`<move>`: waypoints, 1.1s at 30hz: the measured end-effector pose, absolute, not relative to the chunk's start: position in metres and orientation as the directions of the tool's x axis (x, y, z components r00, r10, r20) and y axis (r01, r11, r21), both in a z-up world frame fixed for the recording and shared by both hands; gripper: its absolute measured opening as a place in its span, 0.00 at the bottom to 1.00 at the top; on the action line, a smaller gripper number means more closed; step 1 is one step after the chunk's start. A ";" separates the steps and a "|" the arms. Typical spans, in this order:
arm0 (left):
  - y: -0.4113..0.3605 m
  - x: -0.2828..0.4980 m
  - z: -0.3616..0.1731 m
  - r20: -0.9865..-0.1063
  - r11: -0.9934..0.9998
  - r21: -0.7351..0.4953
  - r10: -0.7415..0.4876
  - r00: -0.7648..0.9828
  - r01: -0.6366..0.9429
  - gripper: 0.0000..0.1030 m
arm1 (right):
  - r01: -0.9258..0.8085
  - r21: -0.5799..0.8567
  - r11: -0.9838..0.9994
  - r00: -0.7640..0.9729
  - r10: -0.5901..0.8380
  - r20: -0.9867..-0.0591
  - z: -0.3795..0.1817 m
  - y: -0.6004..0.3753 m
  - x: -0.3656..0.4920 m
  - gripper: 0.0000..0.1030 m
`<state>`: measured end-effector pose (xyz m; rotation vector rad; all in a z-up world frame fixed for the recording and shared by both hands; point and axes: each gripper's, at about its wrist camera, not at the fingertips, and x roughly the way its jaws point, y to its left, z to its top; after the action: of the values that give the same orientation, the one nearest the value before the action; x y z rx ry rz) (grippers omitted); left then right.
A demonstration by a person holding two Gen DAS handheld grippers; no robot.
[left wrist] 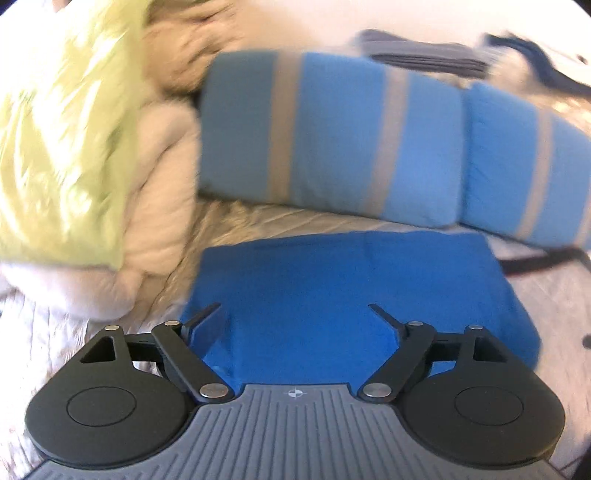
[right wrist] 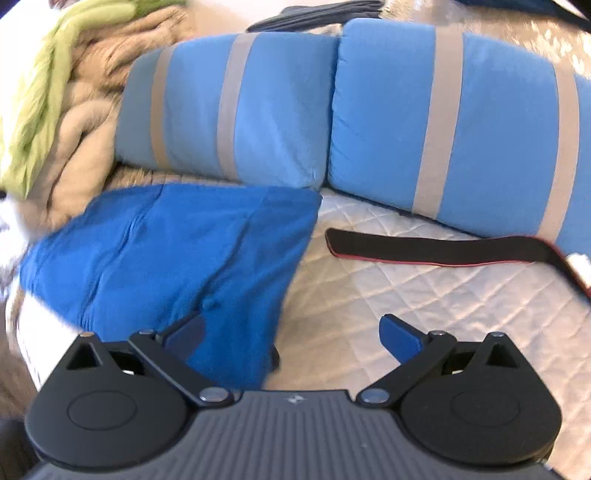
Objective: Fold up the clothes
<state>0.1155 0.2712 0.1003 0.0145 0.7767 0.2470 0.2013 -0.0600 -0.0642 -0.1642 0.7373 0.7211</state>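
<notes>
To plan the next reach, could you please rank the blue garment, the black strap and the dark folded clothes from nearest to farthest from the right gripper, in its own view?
1. Blue garment, under the right gripper, left.
2. Black strap, ahead, right.
3. Dark folded clothes, behind the pillows.

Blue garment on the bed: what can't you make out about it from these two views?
- Blue garment, near edge: hidden behind the gripper bodies in both wrist views.
- Its type, shirt or trousers: folded over, not readable.
- Clothes pile: motion-blurred in the left wrist view, cut by the frame edge.
</notes>
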 end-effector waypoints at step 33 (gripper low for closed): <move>0.034 0.100 -0.071 -0.679 0.994 0.091 0.101 0.727 -0.053 0.78 | -0.525 0.020 0.851 0.661 0.422 -0.621 -0.105 -0.154 0.143 1.00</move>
<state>0.0999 0.0345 -0.0709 0.0671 0.7517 0.0852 0.1430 -0.1545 -0.1051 -0.1666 0.6581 0.5378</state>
